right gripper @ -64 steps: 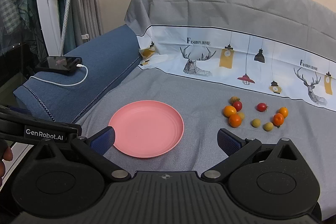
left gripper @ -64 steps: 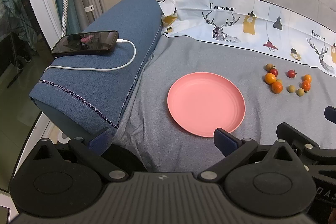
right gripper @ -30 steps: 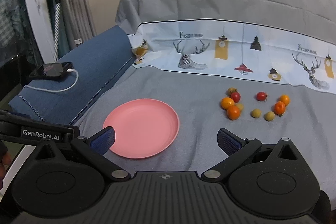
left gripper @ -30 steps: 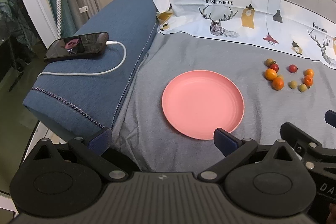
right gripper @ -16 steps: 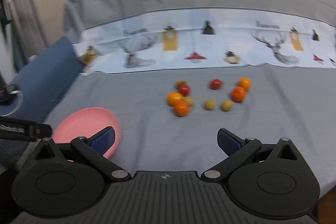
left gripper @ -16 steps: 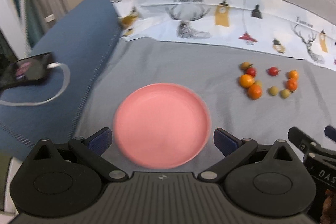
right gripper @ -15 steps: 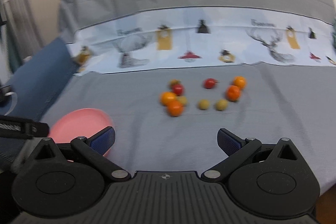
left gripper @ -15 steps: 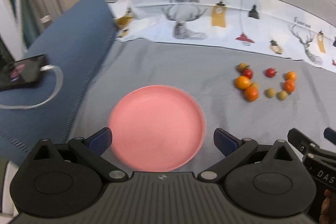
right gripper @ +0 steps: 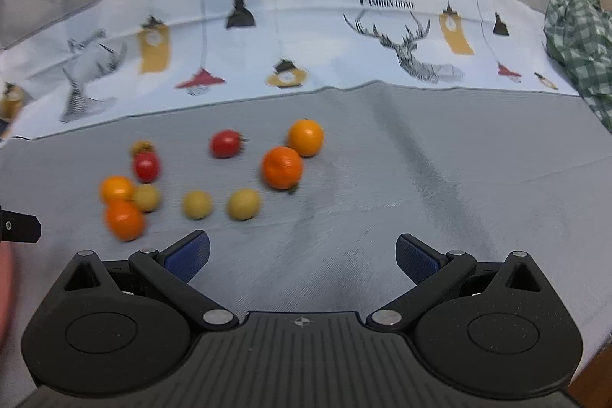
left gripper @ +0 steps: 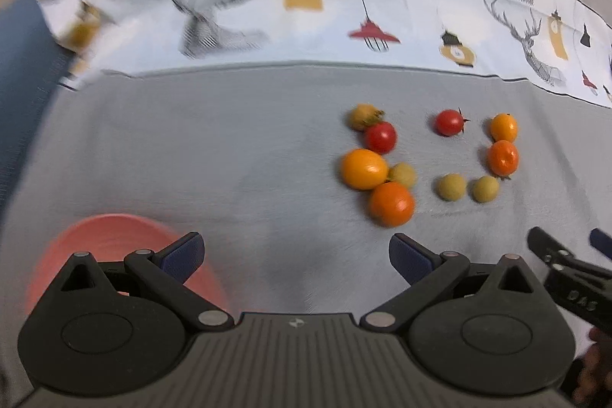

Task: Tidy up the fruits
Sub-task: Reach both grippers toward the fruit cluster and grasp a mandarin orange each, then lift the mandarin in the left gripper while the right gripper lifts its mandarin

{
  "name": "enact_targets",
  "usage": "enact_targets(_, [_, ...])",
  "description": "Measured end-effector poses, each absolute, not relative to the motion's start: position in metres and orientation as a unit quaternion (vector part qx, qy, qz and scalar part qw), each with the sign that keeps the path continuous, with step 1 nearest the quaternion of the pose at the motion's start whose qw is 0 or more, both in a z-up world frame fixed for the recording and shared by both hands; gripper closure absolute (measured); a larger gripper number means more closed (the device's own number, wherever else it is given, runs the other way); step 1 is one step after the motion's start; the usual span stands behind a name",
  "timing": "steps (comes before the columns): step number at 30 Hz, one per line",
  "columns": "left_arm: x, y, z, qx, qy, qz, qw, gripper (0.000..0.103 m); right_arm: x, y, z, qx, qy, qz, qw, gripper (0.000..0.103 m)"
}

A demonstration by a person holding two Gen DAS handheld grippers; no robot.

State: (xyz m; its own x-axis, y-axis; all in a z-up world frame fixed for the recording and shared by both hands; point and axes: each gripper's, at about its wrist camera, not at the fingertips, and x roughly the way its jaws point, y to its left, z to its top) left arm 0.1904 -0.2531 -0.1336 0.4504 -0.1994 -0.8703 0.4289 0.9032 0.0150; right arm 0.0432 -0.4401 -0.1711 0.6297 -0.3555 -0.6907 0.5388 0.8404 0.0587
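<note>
Several small fruits lie on the grey cloth: an orange one, a yellow-orange one, red tomatoes, pale green ones. The same cluster shows in the right wrist view, with an orange fruit and a green one nearest. The pink plate lies at lower left, partly behind my left gripper, which is open and empty, short of the fruits. My right gripper is open and empty, just right of the cluster.
The sofa back carries a white printed band with deer and lamps. A green checked cloth lies at far right. The blue armrest is at the left. The right gripper's body shows at lower right.
Both grippers have swung right and moved closer to the fruits. The plate has slid to the lower left of the views; the phone and armrest top have left view. Both stay open.
</note>
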Motion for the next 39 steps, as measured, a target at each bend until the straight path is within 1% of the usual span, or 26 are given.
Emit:
enact_targets(3, [0.210, -0.269, -0.146, 0.086, 0.523, -0.183, 0.828, 0.000, 0.061, -0.459, -0.181, 0.146, 0.343, -0.264, 0.890, 0.001])
enact_targets(6, [0.221, -0.285, -0.155, 0.075, 0.527, -0.187, 0.825, 0.000, 0.080, -0.479, -0.184, 0.165, 0.331, -0.263, 0.891, 0.001])
enact_targets(12, [0.232, -0.308, -0.174, 0.087, 0.540, -0.195, 0.814, 0.001, 0.125, -0.494, -0.201, 0.148, 0.360, -0.234, 0.891, 0.001])
enact_targets(13, [0.233, -0.309, -0.176, 0.084, 0.541, -0.195, 0.814, 0.010, 0.130, -0.495, -0.205, 0.147, 0.363, -0.233, 0.890, 0.001])
enact_targets(14, [0.235, -0.309, -0.177, 0.074, 0.542, -0.199, 0.813, 0.016, 0.135, -0.495, -0.209, 0.143, 0.367, -0.228, 0.891, 0.001])
enact_targets(15, [0.235, -0.307, -0.177, 0.063, 0.546, -0.206, 0.810, 0.036, 0.137, -0.494, -0.211, 0.138, 0.367, -0.220, 0.893, 0.015])
enact_targets(16, [0.234, -0.306, -0.176, 0.056, 0.548, -0.213, 0.807, 0.064, 0.137, -0.493, -0.212, 0.130, 0.366, -0.214, 0.896, 0.029])
enact_targets(17, [0.232, -0.306, -0.173, 0.057, 0.546, -0.217, 0.807, 0.062, 0.137, -0.488, -0.210, 0.109, 0.363, -0.216, 0.900, 0.049])
enact_targets(18, [0.228, -0.307, -0.170, 0.065, 0.540, -0.218, 0.810, 0.063, 0.136, -0.486, -0.208, 0.102, 0.365, -0.214, 0.900, 0.064])
enact_targets(22, [0.217, -0.302, -0.164, 0.081, 0.530, -0.216, 0.816, 0.063, 0.122, -0.485, -0.204, 0.120, 0.359, -0.216, 0.900, 0.065])
enact_targets(25, [0.209, -0.291, -0.153, 0.076, 0.528, -0.213, 0.819, 0.063, 0.103, -0.484, -0.191, 0.118, 0.339, -0.233, 0.904, 0.065])
enact_targets(32, [0.180, -0.244, -0.104, 0.051, 0.516, -0.198, 0.832, 0.063, 0.054, -0.469, -0.135, 0.111, 0.294, -0.235, 0.920, 0.065])
enact_targets(39, [0.142, -0.176, -0.052, 0.028, 0.499, -0.172, 0.849, 0.063, 0.010, -0.402, -0.083, 0.119, 0.280, -0.161, 0.939, 0.065])
